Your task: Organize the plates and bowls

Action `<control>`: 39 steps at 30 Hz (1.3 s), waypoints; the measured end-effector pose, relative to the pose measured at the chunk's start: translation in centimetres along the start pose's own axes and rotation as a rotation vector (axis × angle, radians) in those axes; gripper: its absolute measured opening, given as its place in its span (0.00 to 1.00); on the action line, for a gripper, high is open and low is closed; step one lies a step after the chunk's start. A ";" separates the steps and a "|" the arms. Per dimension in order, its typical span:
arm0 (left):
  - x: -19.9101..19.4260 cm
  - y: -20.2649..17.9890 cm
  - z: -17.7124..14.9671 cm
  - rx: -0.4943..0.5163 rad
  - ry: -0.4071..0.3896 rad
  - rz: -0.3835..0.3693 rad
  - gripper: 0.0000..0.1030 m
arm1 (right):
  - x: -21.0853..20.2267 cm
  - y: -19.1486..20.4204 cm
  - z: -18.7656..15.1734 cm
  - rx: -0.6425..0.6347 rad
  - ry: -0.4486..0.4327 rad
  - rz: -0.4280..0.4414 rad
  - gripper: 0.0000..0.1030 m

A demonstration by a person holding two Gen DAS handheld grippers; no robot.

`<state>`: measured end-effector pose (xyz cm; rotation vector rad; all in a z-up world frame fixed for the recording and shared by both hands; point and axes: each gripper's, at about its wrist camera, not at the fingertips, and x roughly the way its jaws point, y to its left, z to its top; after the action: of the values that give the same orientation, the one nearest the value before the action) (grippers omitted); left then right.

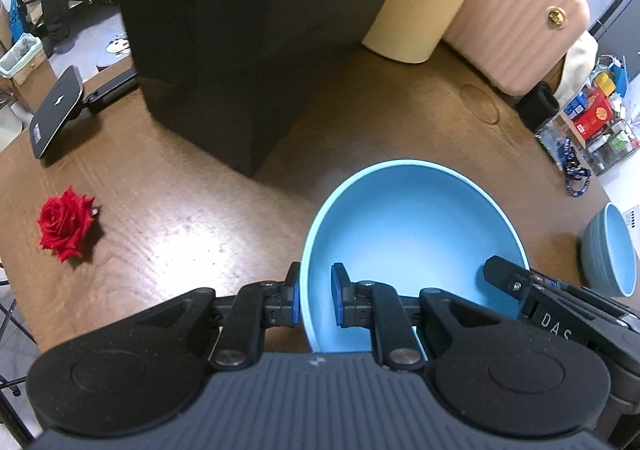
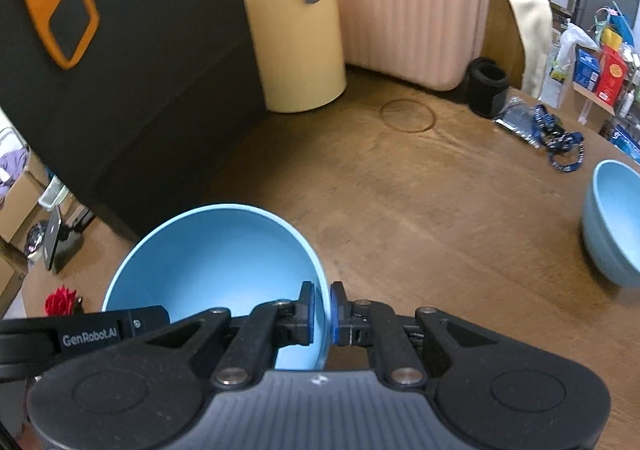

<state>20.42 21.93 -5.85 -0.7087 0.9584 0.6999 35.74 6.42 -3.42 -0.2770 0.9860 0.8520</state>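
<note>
Above the brown wooden table (image 1: 168, 217), I held one light blue bowl (image 1: 408, 226) between both tools, each gripping an opposite side of its rim. My left gripper (image 1: 316, 298) was clamped on the bowl's left wall, with one blue pad outside the wall and the other inside it. My right gripper (image 2: 323, 314) was clamped on the bowl's right wall in the same manner, its jaws nearly together with only the thin wall between them. In the left wrist view, the body of the right tool entered from the right edge and reached the far side of the rim. The bowl's opening faced up and slightly toward the cameras, and its interior was empty. Whether its base touched the table, I could not tell. A second blue bowl (image 2: 612, 226) stood on the table well apart to the right, near the table edge. Behind the held bowl stood a large black box (image 1: 224, 29), a cream cylindrical container (image 2: 296, 29) and a pink ribbed case (image 2: 404, 13), grouped at the back of the table. A red rose (image 1: 66, 221) lay on the table well to the left. A blue lanyard (image 2: 560, 141) lay at the right rear, beside a small black cup (image 2: 488, 85).
</note>
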 end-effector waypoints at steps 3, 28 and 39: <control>0.3 0.7 -0.5 0.014 -0.001 0.009 0.15 | 0.7 0.7 -0.8 -0.011 0.007 -0.001 0.08; 0.1 2.5 -1.8 0.087 -0.035 0.005 0.51 | 1.9 1.1 -3.2 0.015 0.032 -0.001 0.39; -4.6 4.5 -2.2 0.076 -0.145 -0.004 1.00 | -4.0 -0.4 -4.9 0.040 -0.026 0.027 1.00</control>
<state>14.00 21.79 -3.60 -0.5846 0.8467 0.6983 31.96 1.36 -2.91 -0.2188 0.9835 0.8574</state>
